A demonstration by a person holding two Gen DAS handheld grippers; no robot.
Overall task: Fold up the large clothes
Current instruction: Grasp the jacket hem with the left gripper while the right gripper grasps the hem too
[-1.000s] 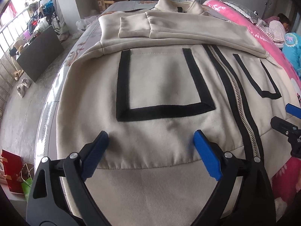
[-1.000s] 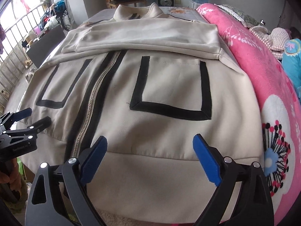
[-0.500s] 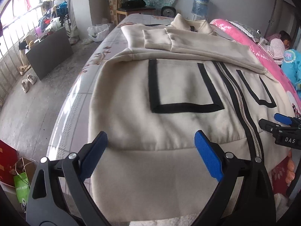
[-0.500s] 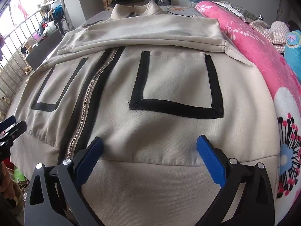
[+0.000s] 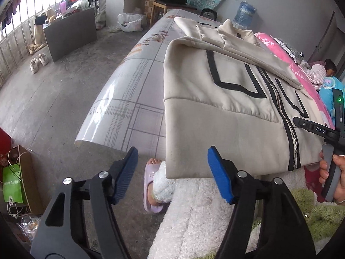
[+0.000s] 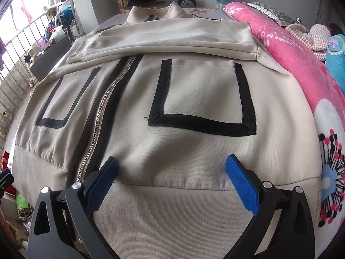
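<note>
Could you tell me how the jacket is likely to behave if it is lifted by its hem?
The jacket will probably droop: its fabric wrinkles softly above the hem. The sleeves folded across it lie loose and may slide off. It looks thick, so likely fairly heavy.

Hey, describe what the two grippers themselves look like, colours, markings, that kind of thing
Both the left gripper and the right gripper are matte black scissor-style frames with silver pivot bolts and bright blue ribbed pads on the fingers. Seen from the left wrist camera, the right gripper's body carries white "DAS" lettering, a small green light and a grey trigger handle.
</note>
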